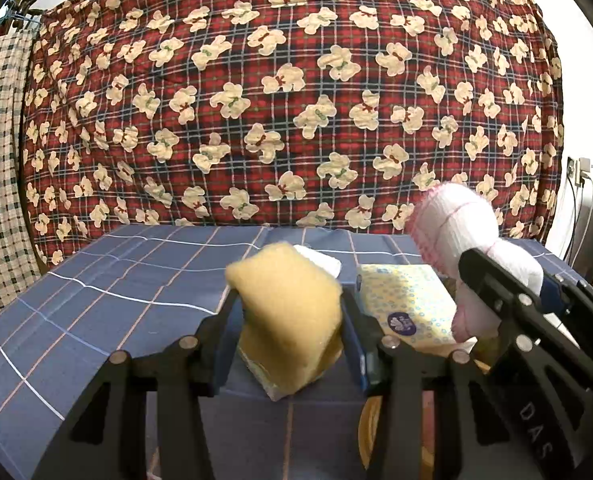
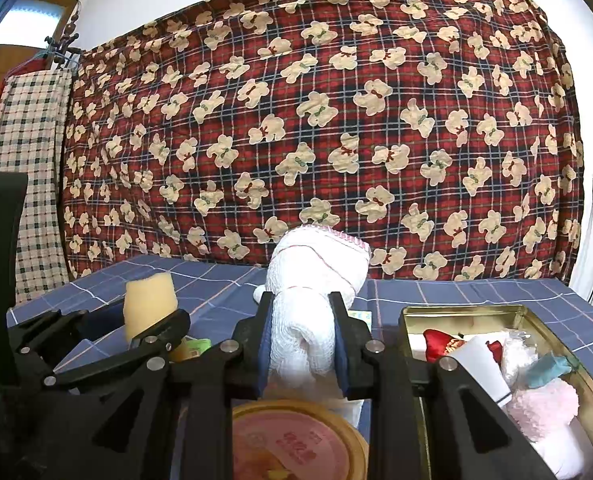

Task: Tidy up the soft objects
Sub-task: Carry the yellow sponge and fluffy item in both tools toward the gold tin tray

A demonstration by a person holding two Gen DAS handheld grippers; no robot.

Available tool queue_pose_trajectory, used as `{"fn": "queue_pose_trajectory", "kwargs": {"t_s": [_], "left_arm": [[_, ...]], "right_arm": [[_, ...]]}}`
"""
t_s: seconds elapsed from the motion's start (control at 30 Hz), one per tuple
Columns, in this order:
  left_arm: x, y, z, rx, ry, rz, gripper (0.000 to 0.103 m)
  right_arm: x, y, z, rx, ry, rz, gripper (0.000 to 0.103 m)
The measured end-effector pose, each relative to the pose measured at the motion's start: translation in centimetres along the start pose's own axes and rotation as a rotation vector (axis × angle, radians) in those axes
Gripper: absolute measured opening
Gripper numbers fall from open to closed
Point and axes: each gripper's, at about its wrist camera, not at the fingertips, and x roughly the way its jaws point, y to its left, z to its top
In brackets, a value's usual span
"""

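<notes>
So, left gripper point(image 1: 292, 320) pinches the sponge point(image 1: 286, 304) between its fingers, right gripper point(image 2: 302, 336) clamps the towel point(image 2: 310, 280) (rolled, poking past the tips); tin point(image 2: 456, 314) just right of it.

Bright, even indoor light, soft shadows, sharp focus throughout, strong fisheye bending and dark corners.

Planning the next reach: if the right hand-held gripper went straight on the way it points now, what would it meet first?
Probably the blue checked tablecloth beyond the white cloth it grips; no object shows ahead before the bear-print blanket, though depth is unclear.
</notes>
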Motion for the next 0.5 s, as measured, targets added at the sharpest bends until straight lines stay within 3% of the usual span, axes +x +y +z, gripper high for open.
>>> {"fn": "queue_pose_trajectory", "kwargs": {"t_s": [0.5], "left_arm": [[-0.3,-0.9,-0.2,-0.002,-0.016,-0.018,0.046]], "right_arm": [[-0.5,-1.2,-0.1,0.022,-0.006,-0.059,0.028]]}}
